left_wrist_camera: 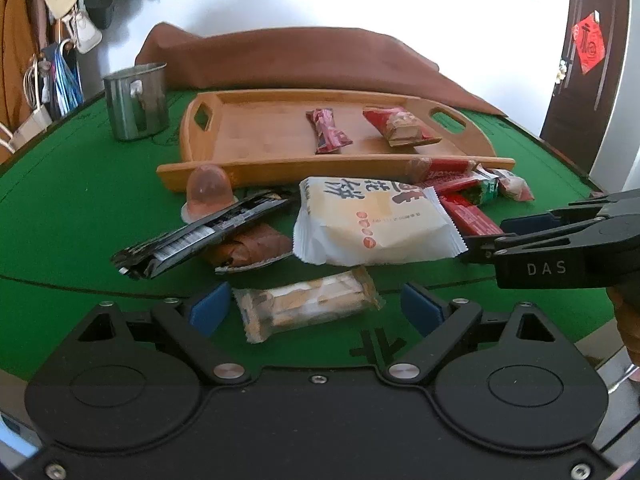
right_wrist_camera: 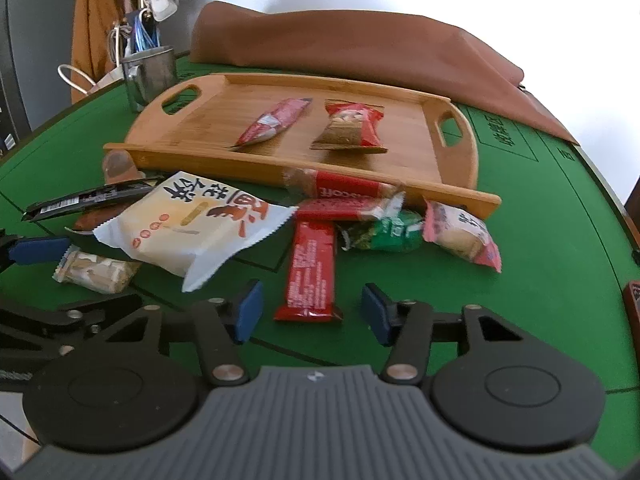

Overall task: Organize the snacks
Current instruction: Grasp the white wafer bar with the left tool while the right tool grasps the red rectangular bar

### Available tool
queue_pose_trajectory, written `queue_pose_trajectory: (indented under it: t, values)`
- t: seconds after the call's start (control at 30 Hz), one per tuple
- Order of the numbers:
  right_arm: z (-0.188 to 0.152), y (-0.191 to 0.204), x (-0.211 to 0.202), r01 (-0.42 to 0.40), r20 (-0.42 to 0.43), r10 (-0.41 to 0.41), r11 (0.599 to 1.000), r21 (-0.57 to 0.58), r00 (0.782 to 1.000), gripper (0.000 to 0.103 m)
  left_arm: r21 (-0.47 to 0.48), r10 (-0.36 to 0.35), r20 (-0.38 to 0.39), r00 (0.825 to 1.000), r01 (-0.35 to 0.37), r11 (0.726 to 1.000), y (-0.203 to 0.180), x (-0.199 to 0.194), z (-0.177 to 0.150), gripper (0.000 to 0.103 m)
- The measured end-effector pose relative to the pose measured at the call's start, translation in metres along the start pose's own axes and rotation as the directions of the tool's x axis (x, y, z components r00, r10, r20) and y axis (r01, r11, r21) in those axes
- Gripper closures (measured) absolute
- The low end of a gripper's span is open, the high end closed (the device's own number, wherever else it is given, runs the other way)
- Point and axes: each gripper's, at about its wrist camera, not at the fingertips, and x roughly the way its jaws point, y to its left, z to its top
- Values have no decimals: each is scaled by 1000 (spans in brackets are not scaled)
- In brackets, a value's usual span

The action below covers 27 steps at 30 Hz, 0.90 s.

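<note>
A wooden tray (left_wrist_camera: 260,136) (right_wrist_camera: 192,136) holds two red-wrapped snacks (left_wrist_camera: 328,130) (left_wrist_camera: 400,126). In front of it lies a pile of snacks on the green table: a big white packet (left_wrist_camera: 372,222) (right_wrist_camera: 192,232), a black bar (left_wrist_camera: 200,236), a jelly cup (left_wrist_camera: 208,190), a brown packet (left_wrist_camera: 252,248). My left gripper (left_wrist_camera: 316,310) is open around a clear-wrapped wafer bar (left_wrist_camera: 308,304) (right_wrist_camera: 96,270). My right gripper (right_wrist_camera: 312,312) is open around the near end of a long red bar (right_wrist_camera: 312,268).
A metal mug (left_wrist_camera: 136,100) stands left of the tray. A brown cloth (left_wrist_camera: 300,60) lies behind it. More snacks lie by the tray's right front: red packets (right_wrist_camera: 344,192), a green one (right_wrist_camera: 388,234), a pink one (right_wrist_camera: 464,236). A dark door (left_wrist_camera: 584,60) is at the right.
</note>
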Motion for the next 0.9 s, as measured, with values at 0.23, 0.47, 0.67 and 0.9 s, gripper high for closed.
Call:
queue_pose_trajectory:
  t: [0.23, 0.47, 0.67, 0.9]
  values:
    - [4, 7, 6, -7, 15, 7, 1000, -7, 1000, 36, 39, 48, 22, 999, -49, 998, -8, -2, -2, 37]
    - [7, 6, 4, 20, 6, -20, 999, 25, 1000, 73, 45, 39, 11, 999, -39, 998, -12, -7, -2, 49]
    - [4, -2, -11, -10, 6, 10, 998, 61, 1000, 73, 29, 17, -1, 1000, -17, 999, -8, -13, -1, 50]
    - [5, -6, -31, -7, 48, 4, 998, 64, 999, 74, 39, -9, 45, 999, 7, 999, -8, -32, 8, 50]
